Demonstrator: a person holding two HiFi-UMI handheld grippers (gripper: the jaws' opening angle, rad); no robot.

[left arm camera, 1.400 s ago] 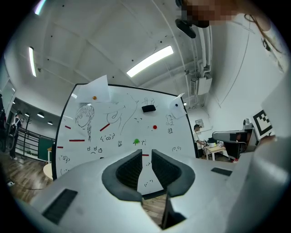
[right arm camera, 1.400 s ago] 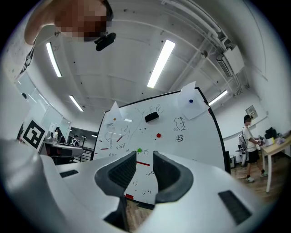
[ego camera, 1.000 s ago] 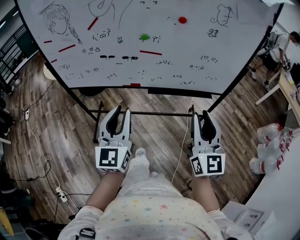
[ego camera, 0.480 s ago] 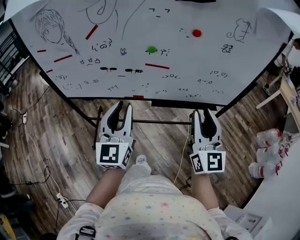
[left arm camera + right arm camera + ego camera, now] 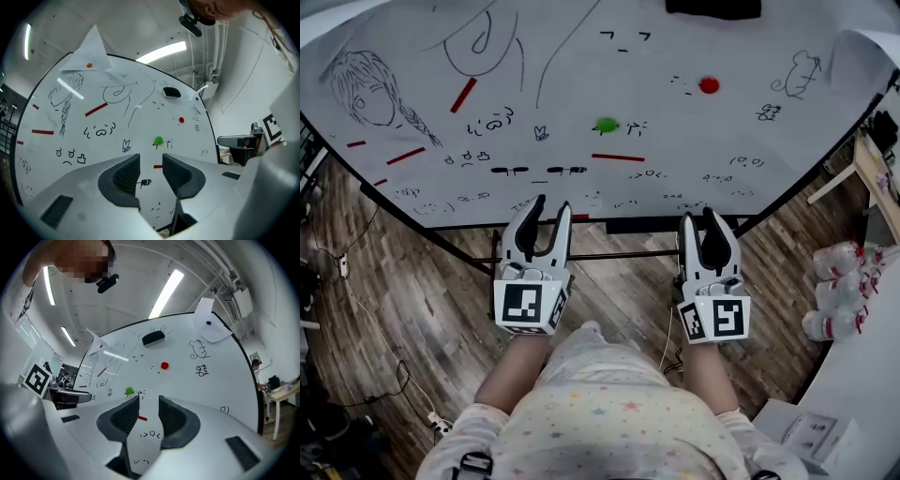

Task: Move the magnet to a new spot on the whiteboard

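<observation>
The whiteboard fills the top of the head view, covered in doodles. A round green magnet sits near its middle, a round red magnet up to the right. Several red bar magnets lie across the board. My left gripper is open and empty, its tips just below the board's lower edge. My right gripper is also open and empty at the same height. Through the left gripper's jaws I see the green magnet beyond. The right gripper faces the green magnet and red magnet.
A black eraser clings to the board's top. Paper sheets hang at the board's upper corners. The board's black stand crosses the wooden floor below. Plastic bottles and a white table stand at right. Cables run at left.
Both grippers have come up and forward to the board's lower edge. The board now sits lower and larger in the head view. Both jaws stayed open.
</observation>
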